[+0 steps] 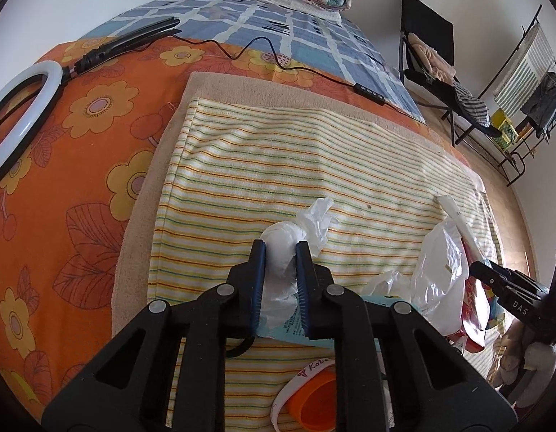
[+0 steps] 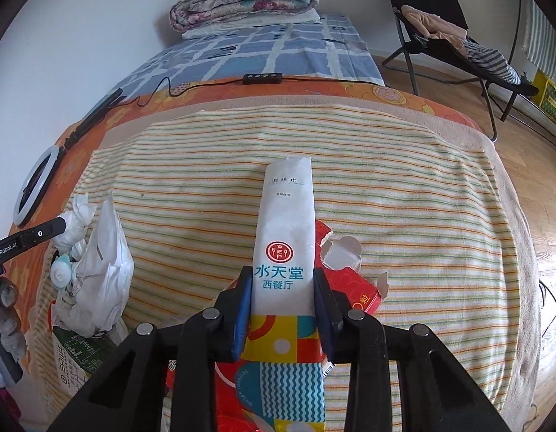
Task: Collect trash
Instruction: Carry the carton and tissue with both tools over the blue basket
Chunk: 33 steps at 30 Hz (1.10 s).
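Two tools pinch trash: left tool [image 1: 281, 244] a crumpled tissue [image 1: 282, 252], right tool [image 2: 282, 276] a wet-wipe packet [image 2: 283, 237].

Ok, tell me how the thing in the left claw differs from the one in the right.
The crumpled tissue in the left claw is a plain white, shapeless wad; the wet-wipe packet in the right claw is flat, long and printed with a red logo and blue characters. The tissue bulges between the fingers; the packet sticks out straight ahead. Both are mostly white and gripped.
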Each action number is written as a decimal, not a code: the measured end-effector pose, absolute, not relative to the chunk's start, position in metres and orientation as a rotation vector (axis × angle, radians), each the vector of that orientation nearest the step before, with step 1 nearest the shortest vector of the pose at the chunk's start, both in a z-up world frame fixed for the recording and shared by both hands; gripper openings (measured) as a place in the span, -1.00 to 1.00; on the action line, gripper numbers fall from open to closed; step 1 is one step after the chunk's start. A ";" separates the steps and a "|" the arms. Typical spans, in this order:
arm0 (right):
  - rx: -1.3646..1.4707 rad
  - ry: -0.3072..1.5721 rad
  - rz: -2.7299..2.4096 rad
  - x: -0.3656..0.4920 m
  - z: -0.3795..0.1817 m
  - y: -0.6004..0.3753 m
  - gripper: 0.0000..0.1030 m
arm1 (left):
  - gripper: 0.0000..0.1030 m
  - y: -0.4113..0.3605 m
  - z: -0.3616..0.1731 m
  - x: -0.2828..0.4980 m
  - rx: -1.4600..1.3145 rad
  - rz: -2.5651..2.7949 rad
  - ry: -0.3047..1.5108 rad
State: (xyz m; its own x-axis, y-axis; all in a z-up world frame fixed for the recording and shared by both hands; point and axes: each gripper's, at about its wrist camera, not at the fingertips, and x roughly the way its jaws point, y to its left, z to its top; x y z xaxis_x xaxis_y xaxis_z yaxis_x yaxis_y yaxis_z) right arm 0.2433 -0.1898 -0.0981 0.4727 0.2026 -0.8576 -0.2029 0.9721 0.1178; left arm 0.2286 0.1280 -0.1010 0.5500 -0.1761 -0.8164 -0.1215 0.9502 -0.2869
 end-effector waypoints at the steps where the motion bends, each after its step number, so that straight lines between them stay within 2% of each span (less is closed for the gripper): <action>1: 0.018 1.047 0.254 0.242 -0.097 -0.192 -0.46 | -0.72 0.128 -0.100 0.228 -0.330 -0.033 0.988; 3: 0.046 1.041 0.265 0.241 -0.094 -0.196 -0.52 | -0.73 0.127 -0.096 0.227 -0.330 -0.034 0.978; 18: 0.127 0.934 0.313 0.201 -0.041 -0.218 -0.54 | -0.73 0.104 -0.029 0.188 -0.257 -0.067 0.860; 33: 0.114 0.860 0.458 0.072 0.018 -0.237 -0.54 | -0.73 0.069 0.026 0.059 -0.213 -0.168 0.804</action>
State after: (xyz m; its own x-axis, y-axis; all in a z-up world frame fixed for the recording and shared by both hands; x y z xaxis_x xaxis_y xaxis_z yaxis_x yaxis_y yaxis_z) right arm 0.0718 -0.2369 0.0185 0.5625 0.4327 -0.7045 -0.3426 0.8975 0.2777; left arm 0.0586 0.0688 0.0263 0.6824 -0.2290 -0.6942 0.0680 0.9654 -0.2517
